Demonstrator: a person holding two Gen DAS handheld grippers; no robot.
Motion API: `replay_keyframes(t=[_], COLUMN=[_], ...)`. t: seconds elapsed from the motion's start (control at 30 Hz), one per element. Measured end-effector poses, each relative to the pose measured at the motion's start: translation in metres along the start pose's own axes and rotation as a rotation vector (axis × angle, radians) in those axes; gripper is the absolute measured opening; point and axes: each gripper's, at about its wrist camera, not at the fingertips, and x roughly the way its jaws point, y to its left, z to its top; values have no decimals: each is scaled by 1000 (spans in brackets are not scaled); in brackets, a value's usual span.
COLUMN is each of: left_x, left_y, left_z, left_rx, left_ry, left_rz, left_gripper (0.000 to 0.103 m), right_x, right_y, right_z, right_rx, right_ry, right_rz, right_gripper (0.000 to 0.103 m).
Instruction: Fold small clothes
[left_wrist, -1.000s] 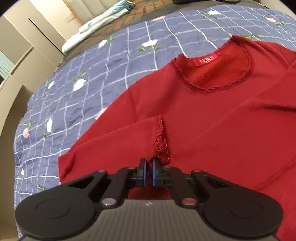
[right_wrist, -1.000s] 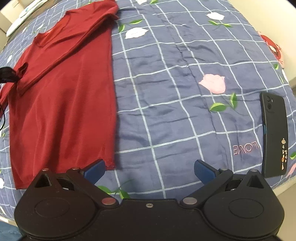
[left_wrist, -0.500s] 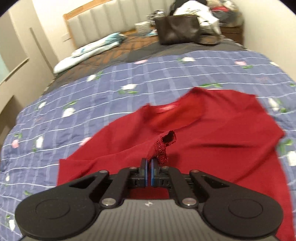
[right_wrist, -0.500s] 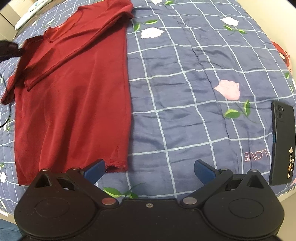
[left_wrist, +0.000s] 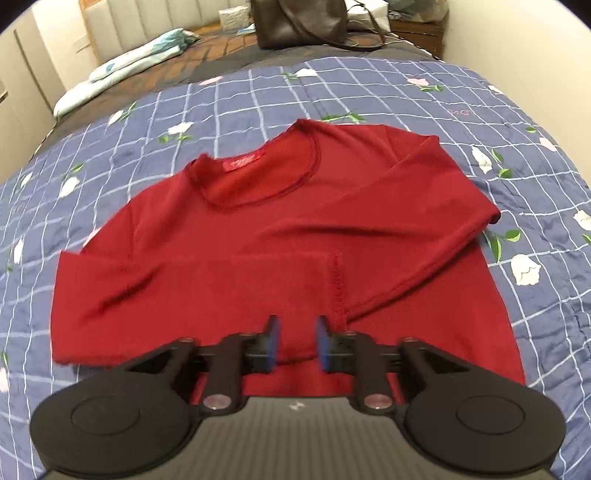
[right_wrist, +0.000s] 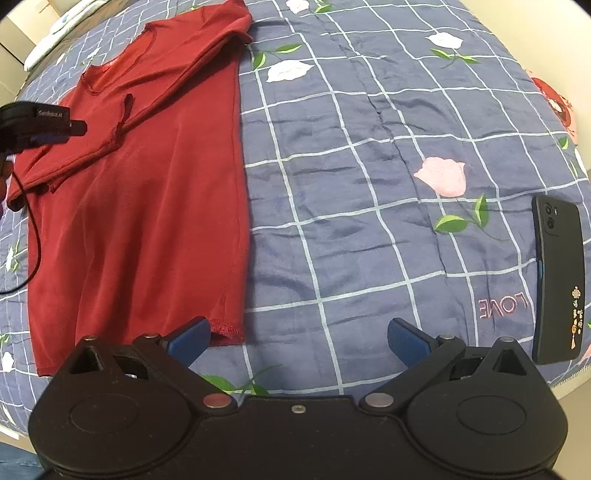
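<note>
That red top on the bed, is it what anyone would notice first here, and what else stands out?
Yes: the red long-sleeved top lies spread on the blue flowered quilt, both sleeves folded across its front. The left gripper is open just short of a sleeve cuff, and the right gripper is open wide by the hem corner. A black phone lies on the quilt's right edge.

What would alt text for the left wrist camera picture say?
A red long-sleeved top lies flat on a blue checked floral bedspread, both sleeves folded across its chest. The open left gripper hovers just above its lower half, holding nothing.
</note>
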Motion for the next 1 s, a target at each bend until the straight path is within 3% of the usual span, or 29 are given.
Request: replay_keyframes(t=[0.03,0.1,0.23,0.33,0.67,0.8,1.0], left_x=[-3,-11,-29,-42,-76,-94,-106], left_y=[3,8,25,45,129,152,173], left_z=[-3,-9,-28,-50,-143,-157,-157], left_rx=[-10,-35,-99,-171,-404,-483,-518], left_ry=[-1,3,0,24,246,282,263], left_rz=[5,12,82,160,360,397,410], left_gripper=[46,52,84,94,96,98,102], right_x=[1,2,4,7,20,24,21], right_y=[0,2,6,10,32,43,69], right_z=[1,2,10,18,24,27,48], right_rx=[-4,-14,-40,-52,-92,-110,-170], right_ry=[0,1,-5,-8,49,60,18], right_rz=[4,13,36,60,116,129,157], right_gripper=[102,102,102,102,102,102,102])
